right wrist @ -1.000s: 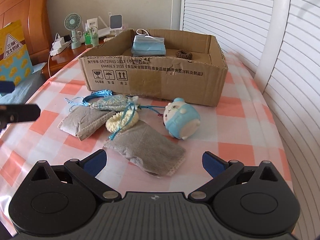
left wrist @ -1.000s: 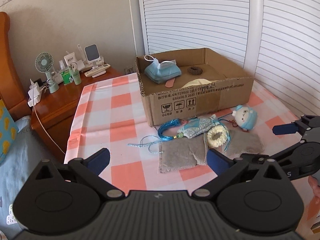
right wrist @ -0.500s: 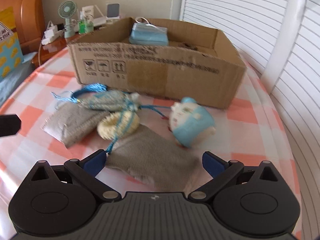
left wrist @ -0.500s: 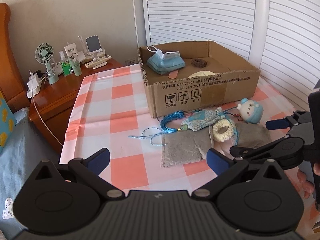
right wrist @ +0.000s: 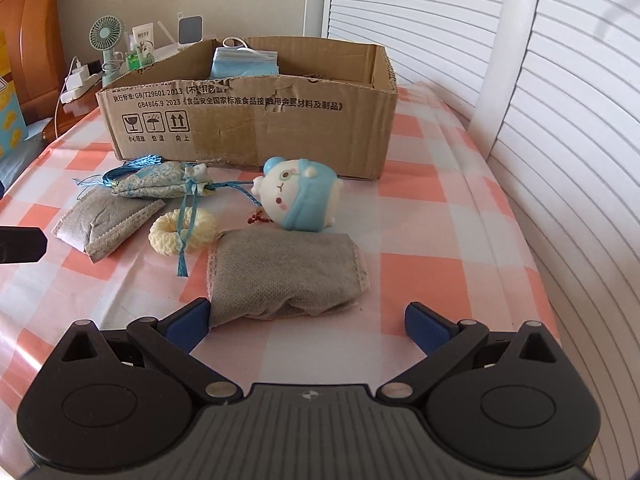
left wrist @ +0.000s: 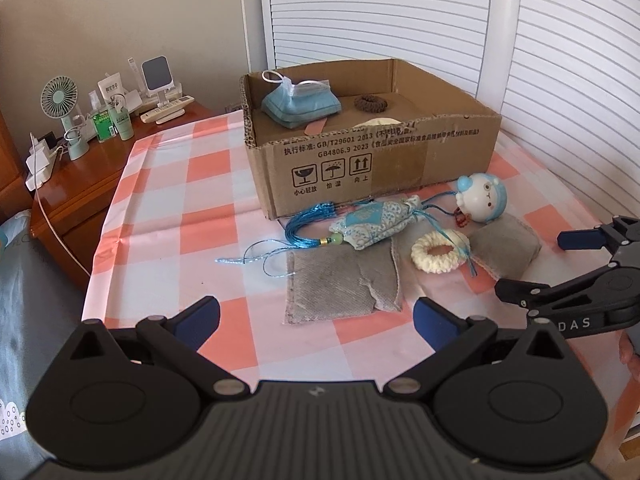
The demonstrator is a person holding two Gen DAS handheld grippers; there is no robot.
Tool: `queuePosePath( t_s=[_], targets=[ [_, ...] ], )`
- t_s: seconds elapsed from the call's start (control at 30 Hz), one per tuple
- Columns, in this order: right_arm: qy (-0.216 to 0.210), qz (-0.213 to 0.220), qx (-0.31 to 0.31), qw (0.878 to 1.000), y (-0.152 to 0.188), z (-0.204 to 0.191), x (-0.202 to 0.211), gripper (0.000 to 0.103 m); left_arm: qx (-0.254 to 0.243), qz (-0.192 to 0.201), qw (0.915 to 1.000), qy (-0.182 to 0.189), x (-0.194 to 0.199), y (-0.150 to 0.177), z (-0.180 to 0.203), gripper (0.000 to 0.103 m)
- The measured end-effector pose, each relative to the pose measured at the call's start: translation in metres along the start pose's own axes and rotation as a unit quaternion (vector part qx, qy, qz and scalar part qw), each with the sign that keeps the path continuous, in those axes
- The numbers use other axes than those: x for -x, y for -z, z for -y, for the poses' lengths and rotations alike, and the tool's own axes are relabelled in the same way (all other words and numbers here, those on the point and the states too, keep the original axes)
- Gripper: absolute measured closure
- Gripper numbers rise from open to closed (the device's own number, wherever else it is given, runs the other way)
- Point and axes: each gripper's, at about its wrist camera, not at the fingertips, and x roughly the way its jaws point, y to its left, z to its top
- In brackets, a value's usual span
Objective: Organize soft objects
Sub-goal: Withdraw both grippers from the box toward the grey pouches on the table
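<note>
Five soft items lay loose on the checked tablecloth (right wrist: 420, 216) in front of the cardboard box (right wrist: 288, 120): two grey pouches, a blue patterned sachet (right wrist: 154, 184) with tassel cord, a cream knitted ring (right wrist: 182, 232) and a blue-and-white plush toy (right wrist: 300, 198). The box held a blue face mask (left wrist: 300, 100) and a dark hair tie (left wrist: 370, 103).

The right gripper (right wrist: 306, 322) was spread wide and empty, its left fingertip touching or just beside the near edge of the nearer grey pouch (right wrist: 286, 276). The left gripper (left wrist: 316, 318) was likewise spread and empty, short of the other grey pouch (left wrist: 340, 286).

Judgement: the step in hand was the approach to the nearer pouch. The next move called for advancing so the jaws straddle it, closing gently, then carrying it into the box. The toy rested against the pouch's far edge and might be disturbed.
</note>
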Motion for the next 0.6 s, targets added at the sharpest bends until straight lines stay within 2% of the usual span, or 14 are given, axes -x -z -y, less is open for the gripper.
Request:
queuePosePath(
  t_s=[0.2, 0.4, 0.47, 0.6],
  targets=[
    [0.003, 0.008, -0.004, 1.0, 0.003, 0.001, 0.002, 0.0, -0.004, -0.015, 0.9995, 0.026, -0.021, -0.004, 0.007, 0.001],
    [0.003, 0.013, -0.004, 1.0, 0.005, 0.001, 0.002, 0.0, 0.005, -0.058, 0.9981, 0.021, -0.051, -0.001, 0.009, 0.0],
    [0.002, 0.015, -0.002, 1.0, 0.005, 0.001, 0.002, 0.0, 0.019, -0.05, 0.9982, 0.029, -0.052, 0.001, 0.005, 0.001],
    [0.0, 0.019, 0.0, 1.0, 0.005, 0.001, 0.002, 0.0, 0.014, -0.046, 0.9985, 0.024, -0.057, -0.003, 0.005, 0.0]
  ],
)
